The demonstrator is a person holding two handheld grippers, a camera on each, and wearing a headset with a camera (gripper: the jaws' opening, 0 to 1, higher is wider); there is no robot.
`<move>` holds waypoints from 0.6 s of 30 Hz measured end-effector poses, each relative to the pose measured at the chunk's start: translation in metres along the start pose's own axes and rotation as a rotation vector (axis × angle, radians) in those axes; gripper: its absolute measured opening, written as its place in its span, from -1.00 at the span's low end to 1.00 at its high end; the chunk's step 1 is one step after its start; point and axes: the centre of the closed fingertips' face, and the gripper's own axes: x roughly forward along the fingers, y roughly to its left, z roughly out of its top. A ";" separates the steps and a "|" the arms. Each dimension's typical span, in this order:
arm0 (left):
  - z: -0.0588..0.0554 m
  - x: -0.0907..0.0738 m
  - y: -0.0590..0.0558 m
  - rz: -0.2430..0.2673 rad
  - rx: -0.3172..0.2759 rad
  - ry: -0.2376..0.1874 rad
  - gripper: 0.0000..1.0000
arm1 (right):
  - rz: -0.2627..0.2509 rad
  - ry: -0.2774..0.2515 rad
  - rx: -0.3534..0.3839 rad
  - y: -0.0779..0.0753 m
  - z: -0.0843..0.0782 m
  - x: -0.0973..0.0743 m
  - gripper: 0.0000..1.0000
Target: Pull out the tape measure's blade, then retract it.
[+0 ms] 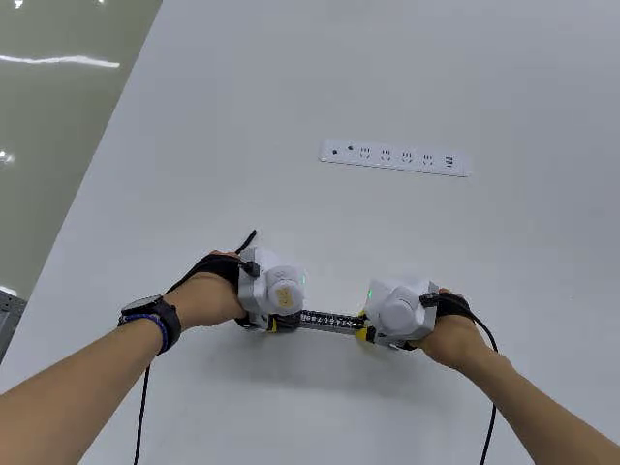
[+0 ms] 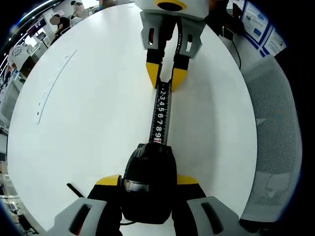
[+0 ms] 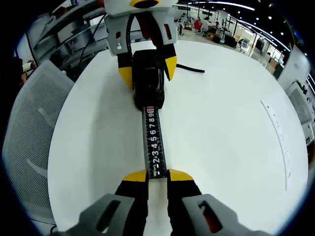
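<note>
Blade (image 3: 153, 142): your right gripper (image 3: 157, 175) pinches its tip, your left gripper (image 2: 147, 180) clamps the case (image 2: 149, 194); long axis runs straight between the 2.

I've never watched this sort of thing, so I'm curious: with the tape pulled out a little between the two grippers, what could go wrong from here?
The right gripper pinches only the very tip of the blade; if that slips, the blade would likely snap back into the case. The left gripper clamps the case by its sides, so a harder pull might twist it or drag it loose.
</note>
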 end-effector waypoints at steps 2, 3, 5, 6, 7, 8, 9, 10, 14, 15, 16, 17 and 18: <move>0.000 0.000 0.000 -0.001 -0.001 0.001 -0.27 | -0.001 0.000 0.000 -0.001 -0.002 -0.001 -0.76; 0.000 0.000 0.000 -0.001 -0.002 0.002 -0.27 | -0.001 0.001 0.002 -0.001 -0.002 -0.001 -0.76; 0.000 0.000 0.000 0.000 -0.005 0.003 -0.27 | -0.005 0.001 0.006 -0.002 -0.005 -0.003 -0.76; 0.000 0.000 0.000 0.001 -0.005 0.004 -0.27 | -0.006 0.000 0.007 -0.003 -0.005 -0.003 -0.76; 0.000 0.000 0.000 0.002 -0.005 0.004 -0.27 | -0.006 -0.001 0.010 -0.003 -0.006 -0.003 -0.76; -0.001 0.000 0.000 0.002 -0.003 0.006 -0.27 | -0.005 -0.003 0.013 -0.003 -0.007 -0.004 -0.76; -0.001 0.000 0.000 0.002 -0.002 0.006 -0.27 | -0.005 -0.003 0.014 -0.002 -0.007 -0.004 -0.76; -0.001 0.000 0.000 0.002 -0.003 0.006 -0.27 | -0.005 -0.002 0.014 -0.002 -0.007 -0.004 -0.76; -0.001 0.000 0.000 -0.001 -0.003 0.008 -0.27 | -0.006 0.000 0.014 -0.002 -0.010 -0.006 -0.76; -0.001 0.000 0.000 -0.001 -0.002 0.008 -0.27 | -0.007 -0.001 0.018 -0.002 -0.010 -0.006 -0.76; -0.001 0.000 0.000 -0.001 -0.002 0.008 -0.27 | -0.006 -0.003 0.018 -0.002 -0.011 -0.007 -0.76; -0.001 0.000 0.000 -0.001 -0.002 0.008 -0.27 | -0.005 -0.003 0.018 -0.002 -0.012 -0.007 -0.76; -0.001 0.000 0.000 0.000 0.000 0.009 -0.27 | -0.005 -0.002 0.020 -0.002 -0.013 -0.008 -0.76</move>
